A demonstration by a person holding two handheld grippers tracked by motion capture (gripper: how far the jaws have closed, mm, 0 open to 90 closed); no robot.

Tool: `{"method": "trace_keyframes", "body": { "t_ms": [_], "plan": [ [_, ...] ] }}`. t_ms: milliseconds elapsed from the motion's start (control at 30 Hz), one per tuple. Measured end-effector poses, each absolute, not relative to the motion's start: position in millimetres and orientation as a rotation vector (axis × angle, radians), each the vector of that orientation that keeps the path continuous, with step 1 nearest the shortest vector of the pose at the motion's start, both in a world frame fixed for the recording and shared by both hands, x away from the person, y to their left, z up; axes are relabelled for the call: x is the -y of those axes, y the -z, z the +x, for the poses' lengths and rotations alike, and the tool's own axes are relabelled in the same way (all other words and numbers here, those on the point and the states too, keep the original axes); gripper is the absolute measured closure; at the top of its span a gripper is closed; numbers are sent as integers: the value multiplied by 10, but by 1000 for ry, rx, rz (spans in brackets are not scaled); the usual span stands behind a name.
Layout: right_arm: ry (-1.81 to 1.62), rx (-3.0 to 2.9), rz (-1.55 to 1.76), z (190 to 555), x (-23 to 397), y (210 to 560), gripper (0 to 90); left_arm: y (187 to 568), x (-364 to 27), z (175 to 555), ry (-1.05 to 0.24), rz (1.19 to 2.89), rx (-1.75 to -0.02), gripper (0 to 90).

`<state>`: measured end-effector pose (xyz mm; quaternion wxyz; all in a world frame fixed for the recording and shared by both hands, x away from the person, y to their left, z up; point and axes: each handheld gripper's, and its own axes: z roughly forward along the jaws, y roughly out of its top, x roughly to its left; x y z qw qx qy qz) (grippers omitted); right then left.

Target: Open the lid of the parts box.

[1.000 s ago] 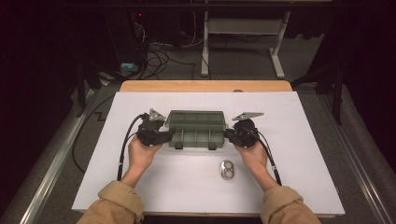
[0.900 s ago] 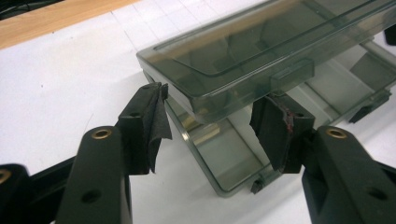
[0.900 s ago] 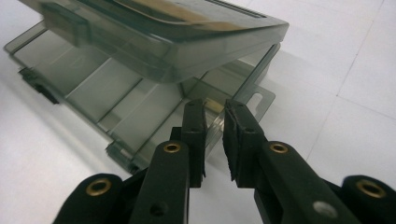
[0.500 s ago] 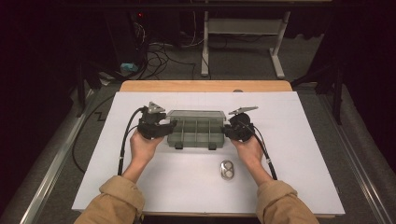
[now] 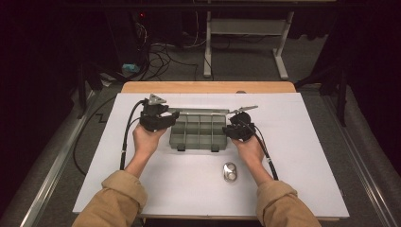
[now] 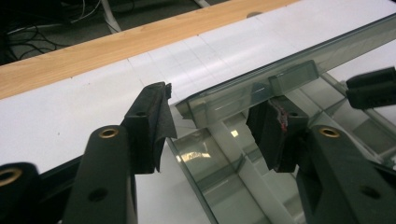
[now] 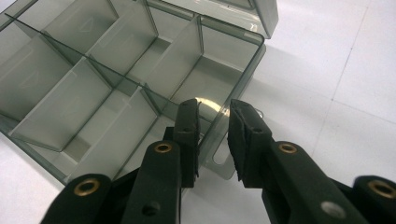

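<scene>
Lifted since the earlier frame, the grey translucent plastic compartment box's lid (image 5: pixel 201 111) stands open; the left gripper (image 6: pixel 212 126) straddles it loosely, closing, while the right gripper (image 7: pixel 215 140) straddles the box wall, unclamped.

Dark room, cable-strewn floor (image 5: pixel 165 52)

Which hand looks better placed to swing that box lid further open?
The left gripper: its jaws, just closing, straddle the corner of the raised lid without pressing yet. The jaws of the right gripper, just opening, straddle a side wall of the box, below the lid.
</scene>
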<state>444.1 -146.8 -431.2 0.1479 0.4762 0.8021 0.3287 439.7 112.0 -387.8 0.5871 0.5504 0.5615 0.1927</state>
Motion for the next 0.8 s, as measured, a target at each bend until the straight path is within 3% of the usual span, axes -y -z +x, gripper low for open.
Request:
{"method": "trace_keyframes", "body": {
  "t_ms": [367, 800],
  "plan": [
    [-913, -2318, 1355, 4447, 1445, 4304, 735, 3922, -1117, 4611, -468, 1279, -1314, 571],
    [-912, -2328, 1352, 4460, 1452, 4300, 735, 4030, -1187, 4809, -405, 1236, -1374, 658]
  ]
}}
